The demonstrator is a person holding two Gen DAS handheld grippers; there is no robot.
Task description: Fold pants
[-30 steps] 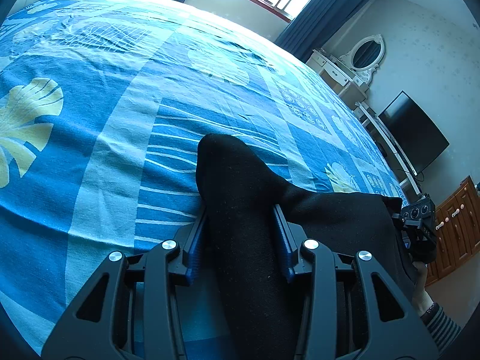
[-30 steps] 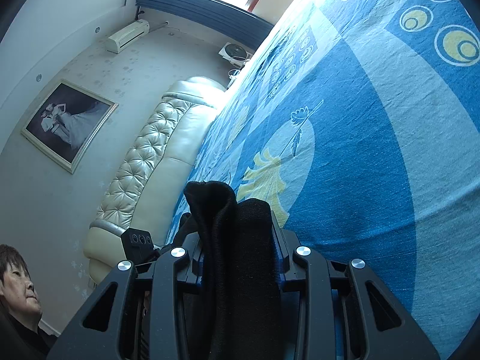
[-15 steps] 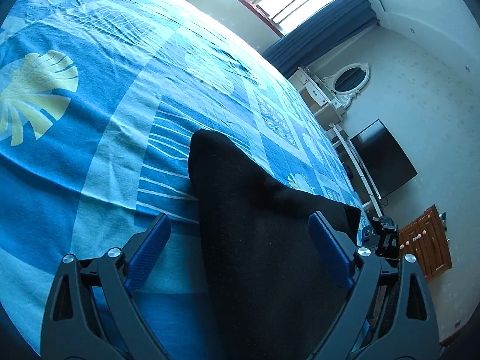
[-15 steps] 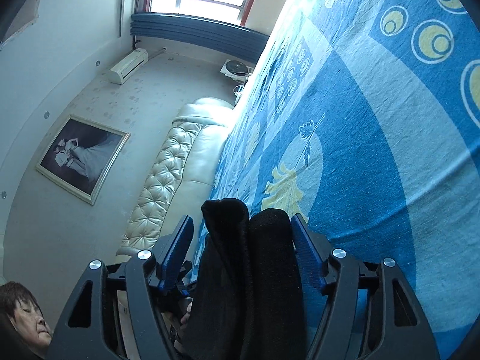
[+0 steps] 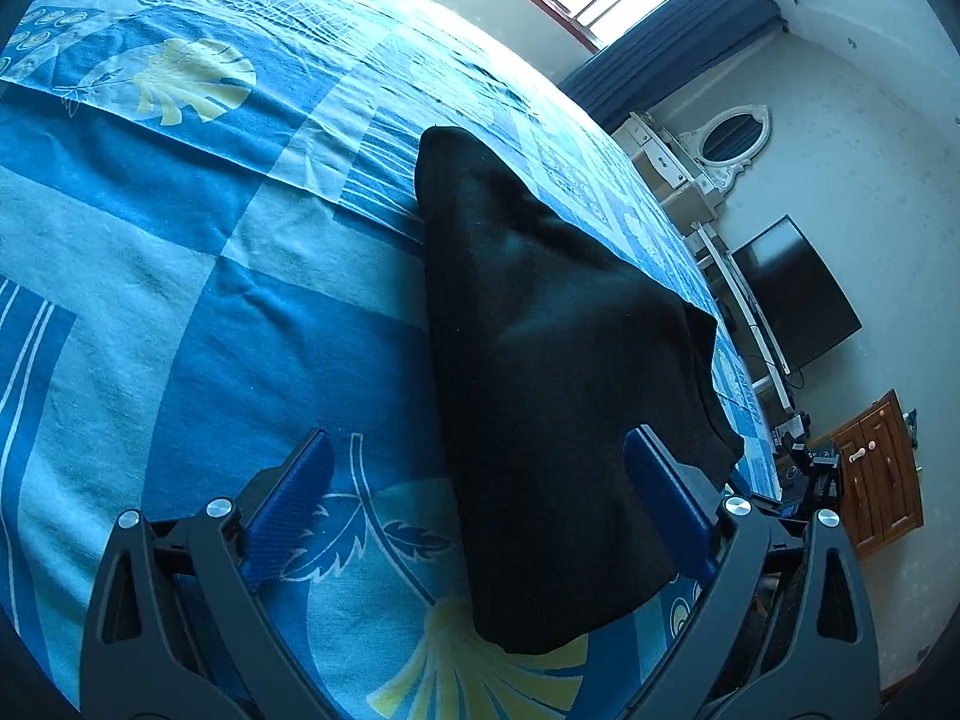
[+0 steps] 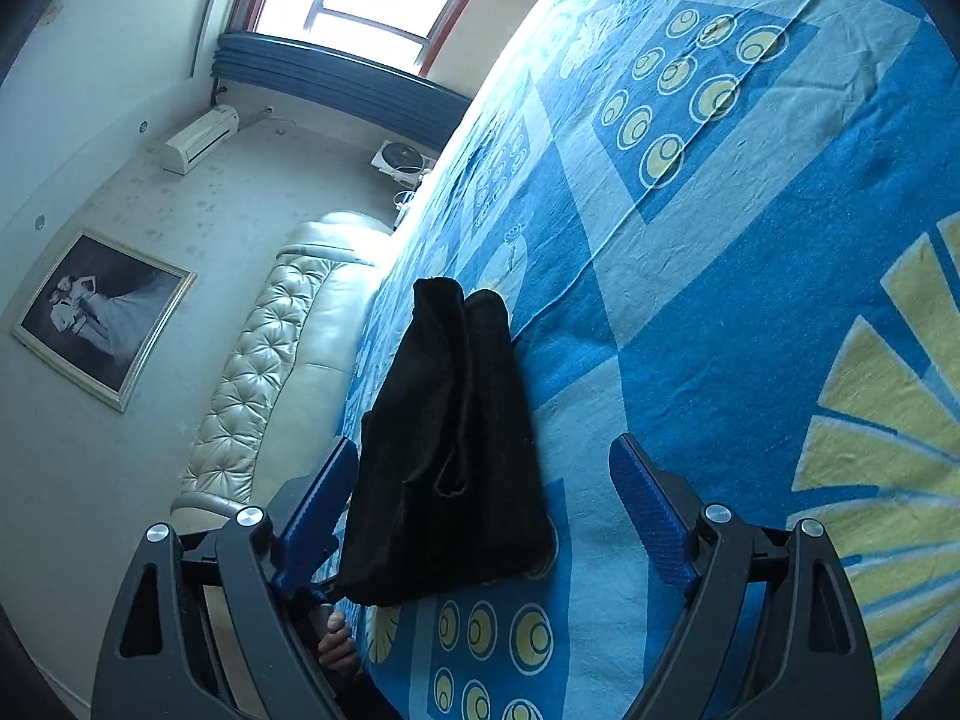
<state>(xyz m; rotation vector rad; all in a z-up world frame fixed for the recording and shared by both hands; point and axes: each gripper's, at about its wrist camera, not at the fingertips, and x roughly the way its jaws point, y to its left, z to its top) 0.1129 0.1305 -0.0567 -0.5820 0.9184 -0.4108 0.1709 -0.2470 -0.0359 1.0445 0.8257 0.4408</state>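
Observation:
The black pants [image 5: 540,372] lie folded in a thick bundle on the blue patterned bedspread [image 5: 180,300]. In the left wrist view my left gripper [image 5: 480,480] is open, its blue pads [image 5: 288,498] spread wide to either side of the bundle's near end, not touching it. In the right wrist view the same pants [image 6: 450,450] lie between the spread fingers of my right gripper [image 6: 486,492], which is open and holds nothing. The fold edges show as layered ridges at the far end.
The bedspread [image 6: 750,270] stretches far around the pants. A tufted cream headboard [image 6: 270,372] and a framed picture [image 6: 96,312] stand past one bed edge. A TV [image 5: 792,294], a dressing table with mirror [image 5: 720,144] and a wooden cabinet [image 5: 876,468] stand past the other.
Both grippers were shut on the pants a second ago. They opened, let the bundle drop onto the bed, and have drawn back from it.

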